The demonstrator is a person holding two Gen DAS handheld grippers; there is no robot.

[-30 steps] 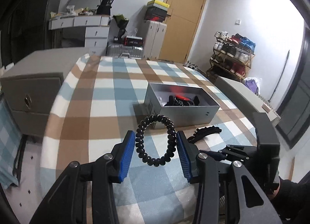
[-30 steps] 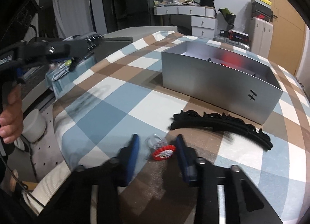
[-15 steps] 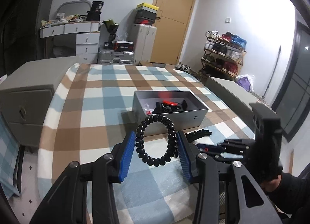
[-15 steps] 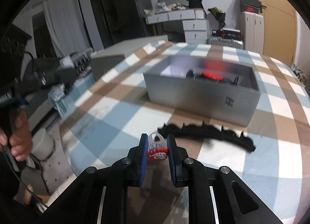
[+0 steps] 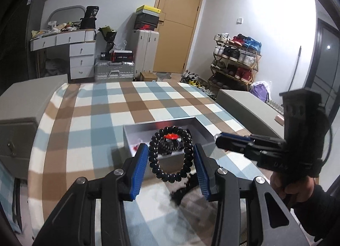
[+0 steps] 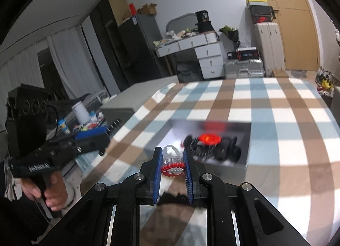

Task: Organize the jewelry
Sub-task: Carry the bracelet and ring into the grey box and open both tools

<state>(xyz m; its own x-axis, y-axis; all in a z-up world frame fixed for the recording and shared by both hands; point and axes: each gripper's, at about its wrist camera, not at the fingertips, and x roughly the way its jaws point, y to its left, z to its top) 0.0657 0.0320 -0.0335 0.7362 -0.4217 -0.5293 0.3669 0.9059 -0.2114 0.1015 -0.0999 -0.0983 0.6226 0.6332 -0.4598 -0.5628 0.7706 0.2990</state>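
Observation:
My left gripper (image 5: 169,150) is shut on a black bead bracelet (image 5: 167,176) and holds it in the air just before the open silver box (image 5: 148,128). My right gripper (image 6: 171,154) is shut on a ring (image 6: 172,168) with a clear band and a red-and-white beaded top, lifted near the silver box (image 6: 247,146). Inside the box lie a red piece (image 6: 209,138) and dark jewelry (image 6: 214,152). A black wavy hair clip (image 5: 182,190) lies on the checked cloth below both grippers. Each wrist view shows the other gripper (image 5: 220,139) (image 6: 105,139) beside it.
The checked cloth (image 5: 102,118) covers the table. A grey cabinet (image 5: 19,105) stands to the left and another grey unit (image 5: 244,101) to the right. A hand (image 6: 50,190) grips the left tool's handle. Drawers, suitcases and a shoe rack line the far walls.
The right gripper shut on the ring and lifted it off the cloth. Both grippers rose and moved closer to the box, the left one with the bracelet still held.

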